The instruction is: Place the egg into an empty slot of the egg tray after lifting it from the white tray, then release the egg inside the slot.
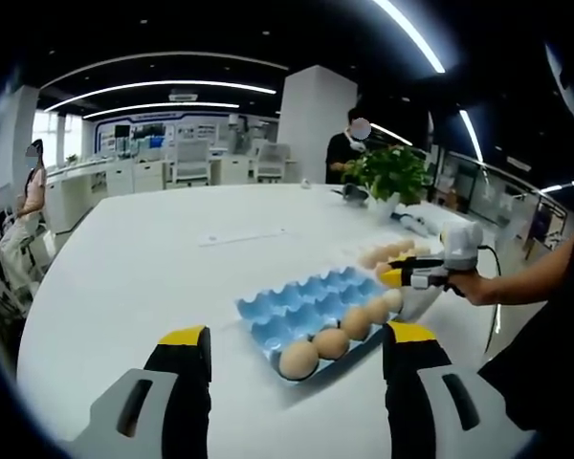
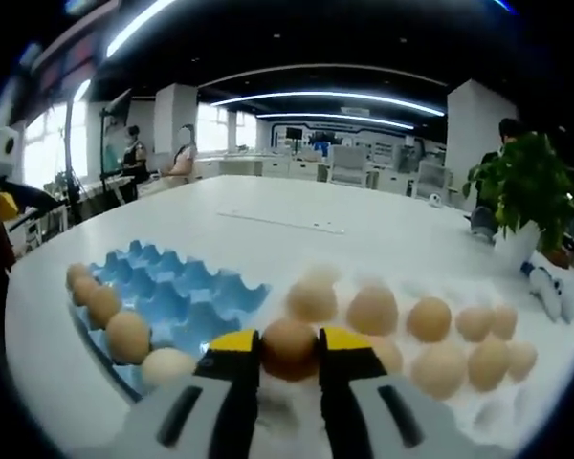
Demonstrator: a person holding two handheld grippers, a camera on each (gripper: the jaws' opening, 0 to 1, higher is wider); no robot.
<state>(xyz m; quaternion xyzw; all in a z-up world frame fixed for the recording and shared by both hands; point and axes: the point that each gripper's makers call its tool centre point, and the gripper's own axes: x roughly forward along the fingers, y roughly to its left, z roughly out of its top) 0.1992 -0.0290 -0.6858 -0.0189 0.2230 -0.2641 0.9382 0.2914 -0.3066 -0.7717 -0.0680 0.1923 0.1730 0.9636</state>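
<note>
A blue egg tray [image 1: 301, 298] [image 2: 177, 292] lies on the white table, with several eggs [image 1: 331, 341] [image 2: 127, 335] in the row along one edge and its other slots empty. Beside it sits a white tray [image 1: 419, 304] [image 2: 478, 397] holding several eggs. My right gripper [image 2: 289, 352] [image 1: 402, 276] is down at the white tray's end nearest the blue tray, shut on a brown egg [image 2: 289, 344] between its yellow-tipped jaws. Whether that egg is off the tray I cannot tell. My left gripper [image 1: 298, 337] hangs open, short of the blue tray's near corner.
A potted plant [image 1: 394, 172] [image 2: 521, 186] stands on the table beyond the white tray, with small devices [image 2: 545, 287] beside it. A person [image 1: 344, 148] stands behind the table and others sit at its far side [image 1: 29, 191]. A hand and sleeve [image 1: 517, 287] hold the right gripper.
</note>
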